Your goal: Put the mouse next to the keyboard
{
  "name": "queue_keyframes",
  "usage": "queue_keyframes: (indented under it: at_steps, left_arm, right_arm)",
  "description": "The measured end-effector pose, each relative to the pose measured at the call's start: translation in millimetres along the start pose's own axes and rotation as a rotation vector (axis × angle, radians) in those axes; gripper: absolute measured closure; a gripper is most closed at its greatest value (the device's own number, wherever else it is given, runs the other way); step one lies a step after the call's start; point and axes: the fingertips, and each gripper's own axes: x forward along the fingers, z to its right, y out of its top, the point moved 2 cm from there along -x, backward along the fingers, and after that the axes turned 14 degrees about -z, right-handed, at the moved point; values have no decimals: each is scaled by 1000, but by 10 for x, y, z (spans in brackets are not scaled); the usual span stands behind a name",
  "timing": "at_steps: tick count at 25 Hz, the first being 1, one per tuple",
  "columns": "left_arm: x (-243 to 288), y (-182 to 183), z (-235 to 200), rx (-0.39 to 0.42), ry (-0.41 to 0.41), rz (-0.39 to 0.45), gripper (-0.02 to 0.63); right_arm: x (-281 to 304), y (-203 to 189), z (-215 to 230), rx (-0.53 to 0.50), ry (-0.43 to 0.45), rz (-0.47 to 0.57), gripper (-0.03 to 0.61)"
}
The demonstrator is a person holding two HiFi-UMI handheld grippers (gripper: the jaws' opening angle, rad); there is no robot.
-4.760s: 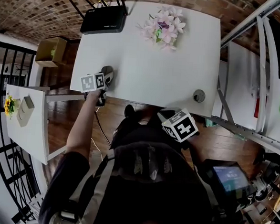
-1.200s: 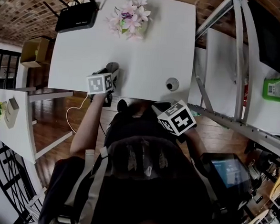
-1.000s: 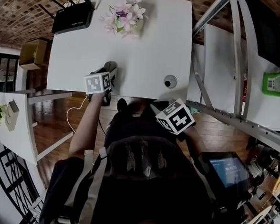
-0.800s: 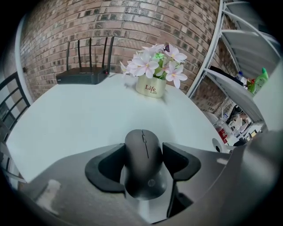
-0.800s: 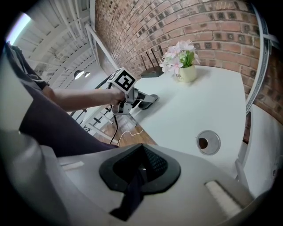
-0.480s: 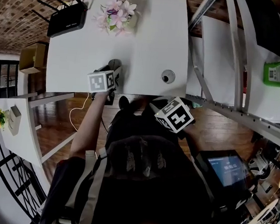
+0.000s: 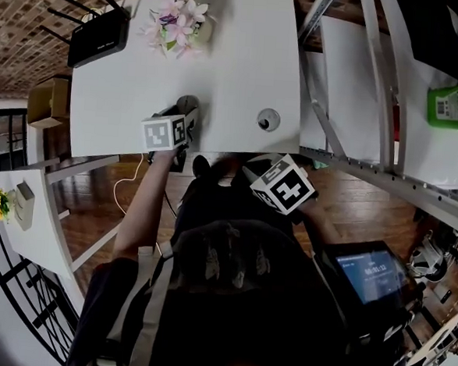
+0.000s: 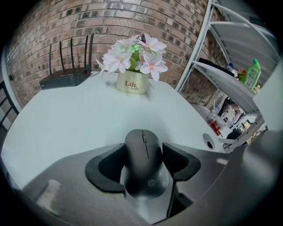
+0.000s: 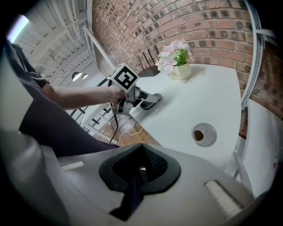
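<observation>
Now | head view: left gripper [image 7: 184,114] at the white bench's [image 7: 237,69] near edge | left gripper view: jaws clamped on the black mouse [image 8: 142,154], bench beyond | right gripper view: right gripper [image 9: 140,169] jaws together, empty, off the bench edge

Head view: mouse [image 7: 189,102] mostly hidden by L claw [image 7: 182,114].

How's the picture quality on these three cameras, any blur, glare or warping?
Head view: fisheye bows the table edges, slightly soft. Left gripper view: mouse sharp, corners vignetted black. Right gripper view: brick wall curves, bright glare top left.
</observation>
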Motion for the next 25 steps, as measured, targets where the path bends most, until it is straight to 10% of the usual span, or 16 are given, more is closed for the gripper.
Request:
queue_keyframes:
  at_steps: [25]
  left_arm:
    - [6, 147, 273, 233, 56, -39, 325]
  right_arm:
    - [-54, -85, 155, 6, -20, -15, 572]
